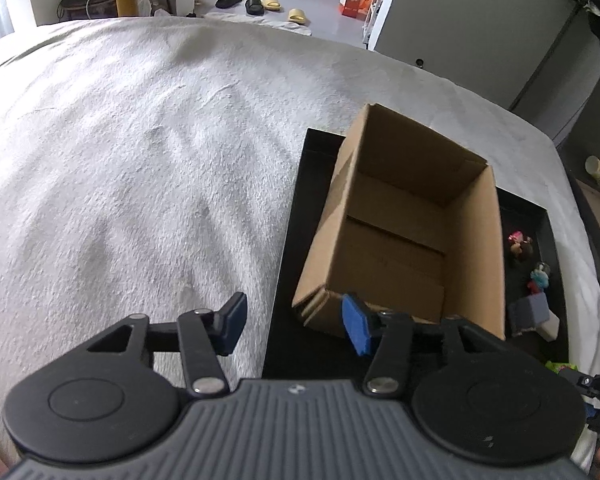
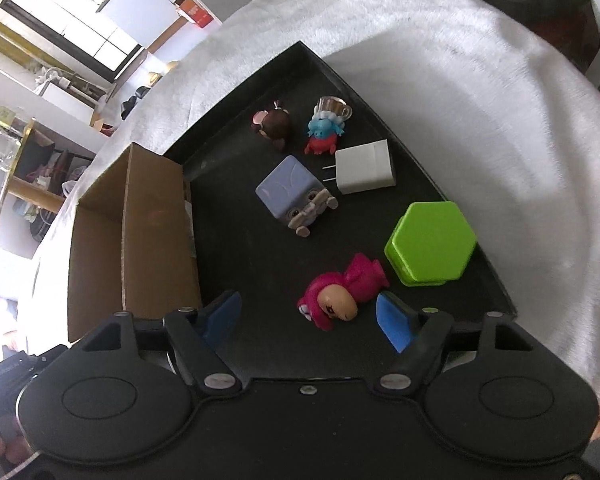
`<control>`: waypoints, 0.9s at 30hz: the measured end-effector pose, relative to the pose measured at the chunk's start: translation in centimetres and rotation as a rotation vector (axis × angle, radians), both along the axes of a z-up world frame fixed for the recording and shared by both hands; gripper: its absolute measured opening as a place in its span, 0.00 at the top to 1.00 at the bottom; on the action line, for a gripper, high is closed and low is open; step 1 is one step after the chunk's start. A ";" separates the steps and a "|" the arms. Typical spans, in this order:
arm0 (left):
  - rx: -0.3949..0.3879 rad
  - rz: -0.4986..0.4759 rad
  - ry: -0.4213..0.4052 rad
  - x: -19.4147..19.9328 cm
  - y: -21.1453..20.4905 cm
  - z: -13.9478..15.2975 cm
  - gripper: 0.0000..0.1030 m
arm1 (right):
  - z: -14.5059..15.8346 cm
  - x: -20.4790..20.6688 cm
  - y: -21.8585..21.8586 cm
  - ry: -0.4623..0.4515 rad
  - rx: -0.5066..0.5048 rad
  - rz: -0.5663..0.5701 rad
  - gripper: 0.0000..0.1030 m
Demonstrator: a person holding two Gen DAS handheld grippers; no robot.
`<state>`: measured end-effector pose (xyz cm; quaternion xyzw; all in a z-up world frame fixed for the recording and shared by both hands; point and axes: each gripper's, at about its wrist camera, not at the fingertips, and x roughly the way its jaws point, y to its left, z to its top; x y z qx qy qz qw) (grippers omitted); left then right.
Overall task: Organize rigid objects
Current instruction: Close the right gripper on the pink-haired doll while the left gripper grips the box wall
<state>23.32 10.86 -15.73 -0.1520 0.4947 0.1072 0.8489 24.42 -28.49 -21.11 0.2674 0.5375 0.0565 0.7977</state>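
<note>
Nothing is sorted yet: the cardboard box (image 1: 400,236) stands empty at the tray's (image 2: 240,104) left edge, the toys (pink figure (image 2: 340,292) nearest) lie loose, and both the left gripper (image 1: 296,324) and right gripper (image 2: 308,320) gape, grasping nothing.

Cardboard box (image 2: 140,236) stands on tray (image 2: 260,256), toys (image 2: 296,194) beside it

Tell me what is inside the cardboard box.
The cardboard box shows only its bare floor and seam; no objects. The left claw covers its near corner, so that bit stays unseen.
</note>
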 end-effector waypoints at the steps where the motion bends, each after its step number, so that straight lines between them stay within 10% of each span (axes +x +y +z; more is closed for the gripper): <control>1: -0.003 -0.001 0.000 0.3 0.1 -0.1 0.51 | -0.3 0.2 0.1 0.004 0.004 -0.001 0.29; 15: -0.005 -0.060 0.048 4.1 0.0 -2.3 0.58 | -3.3 1.8 1.1 0.051 -0.014 -0.026 0.29; 22: -0.002 -0.089 0.073 4.4 0.0 -3.5 0.81 | -4.2 2.2 1.4 0.066 -0.021 -0.003 0.29; 27: 0.064 -0.138 0.051 3.7 -1.3 -3.1 0.90 | -4.6 2.3 1.5 0.073 -0.014 0.015 0.59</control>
